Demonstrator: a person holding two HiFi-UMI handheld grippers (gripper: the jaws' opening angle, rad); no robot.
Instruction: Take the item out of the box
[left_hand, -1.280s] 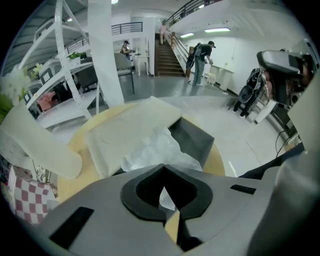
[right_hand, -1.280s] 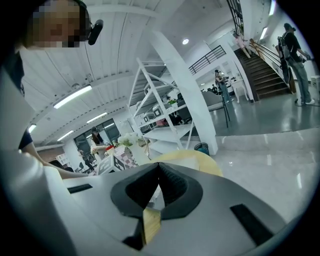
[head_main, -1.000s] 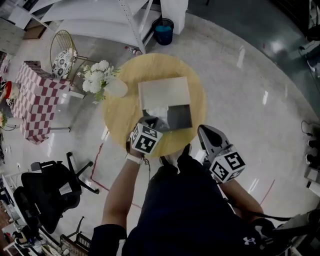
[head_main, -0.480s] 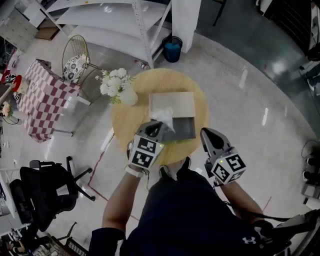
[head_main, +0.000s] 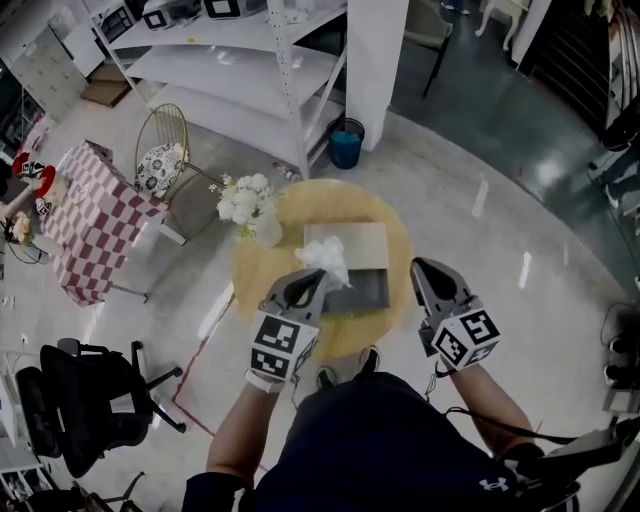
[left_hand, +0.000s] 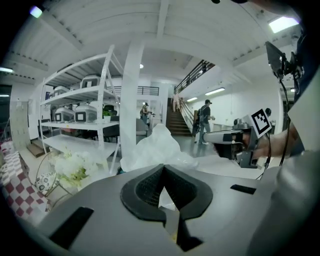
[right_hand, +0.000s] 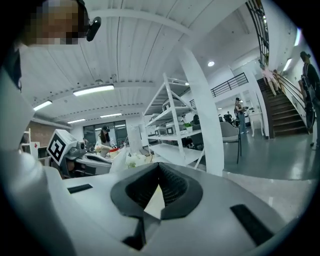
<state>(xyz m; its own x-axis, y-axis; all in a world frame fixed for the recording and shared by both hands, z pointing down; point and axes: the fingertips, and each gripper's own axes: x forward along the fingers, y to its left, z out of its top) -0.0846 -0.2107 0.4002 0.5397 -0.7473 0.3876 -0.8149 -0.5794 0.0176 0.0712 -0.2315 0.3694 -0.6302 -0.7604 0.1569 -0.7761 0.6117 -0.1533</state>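
Over the last second the left gripper (head_main: 315, 278) has come up out of the box (head_main: 368, 292) and brought the item (head_main: 325, 258) with it. A moment ago the white stuff sat low in the dark tray; now it stands up above the gripper's nose.

In the left gripper view its fingers (left_hand: 150, 187) are pressed together on a fold of the item (left_hand: 155, 147), a thin, crumpled white thing, a bag or tissue by the look of it. The bulk of it billows past the tips at the middle of the frame, against the shelving (left_hand: 82, 117) behind. The right gripper (right_hand: 160, 167) has its fingers together on nothing. In the head view it hangs right of centre (head_main: 425, 268), well apart from the item.

In the head view the item lies just above centre, over the line where the pale lid (head_main: 350, 238) meets the dark tray. The box sits on the round table (head_main: 340, 200), with flowers (head_main: 248, 200) at its upper left edge. I cannot tell whether the item's lower end has cleared the tray.

To my eye the lift is most of the way done. The thing now is to keep the pinch firm and rise straight until nothing trails in the box. Stuff this flimsy could slip or snag, so a slow carry to bare table seems wise. The right gripper could steady the box if it drags.
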